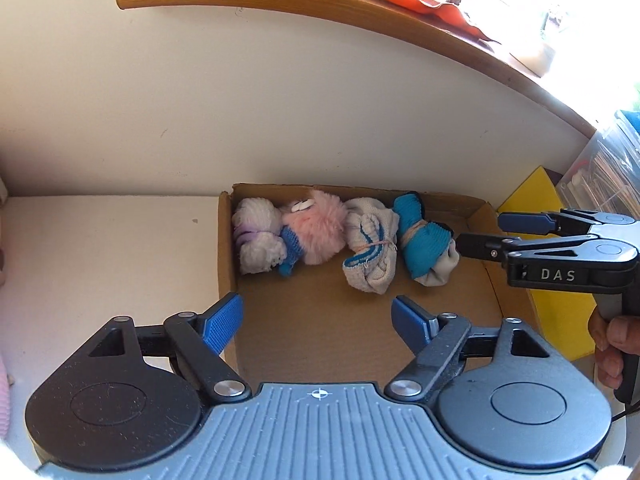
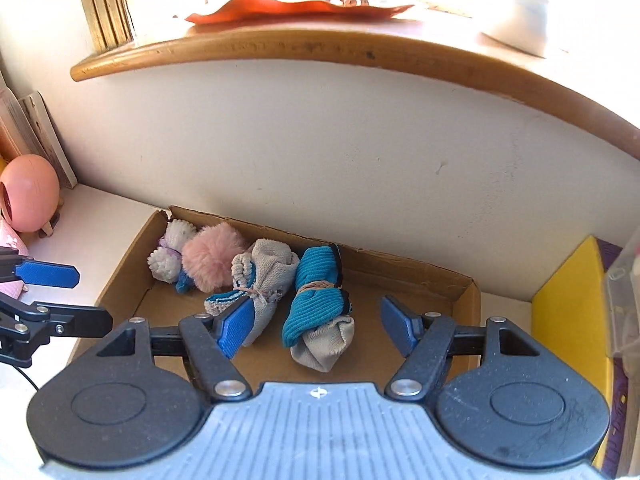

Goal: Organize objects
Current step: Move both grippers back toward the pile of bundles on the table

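Lying in the cardboard box (image 2: 466, 292) just ahead of the parted, empty right tongs (image 2: 316, 330), the teal sock bundle (image 2: 316, 308) runs its long axis away from them, while the left tongs (image 1: 318, 320), wide open and empty, hover farther off.

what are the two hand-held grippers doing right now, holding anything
left hand-held gripper: open, holding nothing, over the cardboard box.
right hand-held gripper: open, holding nothing, blue sock bundle lying loose between its fingers.
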`<state>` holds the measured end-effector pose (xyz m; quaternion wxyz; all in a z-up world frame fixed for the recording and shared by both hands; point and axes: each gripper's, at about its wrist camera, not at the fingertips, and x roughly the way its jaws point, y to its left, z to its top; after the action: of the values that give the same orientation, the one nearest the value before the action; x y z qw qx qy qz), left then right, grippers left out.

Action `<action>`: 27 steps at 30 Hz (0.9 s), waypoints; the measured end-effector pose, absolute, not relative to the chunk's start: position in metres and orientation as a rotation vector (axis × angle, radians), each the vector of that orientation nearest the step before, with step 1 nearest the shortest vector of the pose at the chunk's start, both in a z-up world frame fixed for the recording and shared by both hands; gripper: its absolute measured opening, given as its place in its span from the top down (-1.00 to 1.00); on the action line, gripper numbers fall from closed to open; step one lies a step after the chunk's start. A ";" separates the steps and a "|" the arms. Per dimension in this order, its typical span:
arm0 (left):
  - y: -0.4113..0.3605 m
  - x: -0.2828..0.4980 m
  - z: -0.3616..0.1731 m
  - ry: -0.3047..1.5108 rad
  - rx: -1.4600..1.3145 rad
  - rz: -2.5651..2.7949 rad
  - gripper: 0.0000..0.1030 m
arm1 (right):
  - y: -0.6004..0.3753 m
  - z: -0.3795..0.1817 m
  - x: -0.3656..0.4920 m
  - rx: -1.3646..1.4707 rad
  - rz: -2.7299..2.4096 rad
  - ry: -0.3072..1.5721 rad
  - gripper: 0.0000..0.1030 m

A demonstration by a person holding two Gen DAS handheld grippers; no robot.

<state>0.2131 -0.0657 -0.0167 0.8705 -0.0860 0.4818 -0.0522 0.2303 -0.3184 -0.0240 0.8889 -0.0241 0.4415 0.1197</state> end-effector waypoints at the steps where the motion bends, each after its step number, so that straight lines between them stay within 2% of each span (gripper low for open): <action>1: -0.067 0.207 -0.017 1.008 -0.176 -0.112 -0.67 | -0.320 -0.017 0.223 -0.042 0.246 0.910 -0.32; 4: -0.073 0.183 -0.023 1.008 -0.136 -0.135 -0.68 | -0.312 -0.017 0.208 -0.014 0.256 0.902 -0.36; 8: -0.039 0.121 0.012 1.033 -0.081 -0.165 -0.71 | -0.304 -0.011 0.171 0.010 0.278 0.904 -0.39; 14: -0.043 0.071 0.005 1.092 -0.060 -0.239 -0.72 | -0.284 -0.030 0.130 0.041 0.321 0.967 -0.42; 27: -0.053 0.050 -0.034 1.178 0.008 -0.290 -0.73 | -0.259 -0.053 0.122 0.035 0.339 1.043 -0.42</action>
<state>0.0497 -0.0526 -0.0337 0.8216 0.0037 0.5535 -0.1363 0.1216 -0.2592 -0.0533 0.8532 0.0166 0.4958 0.1610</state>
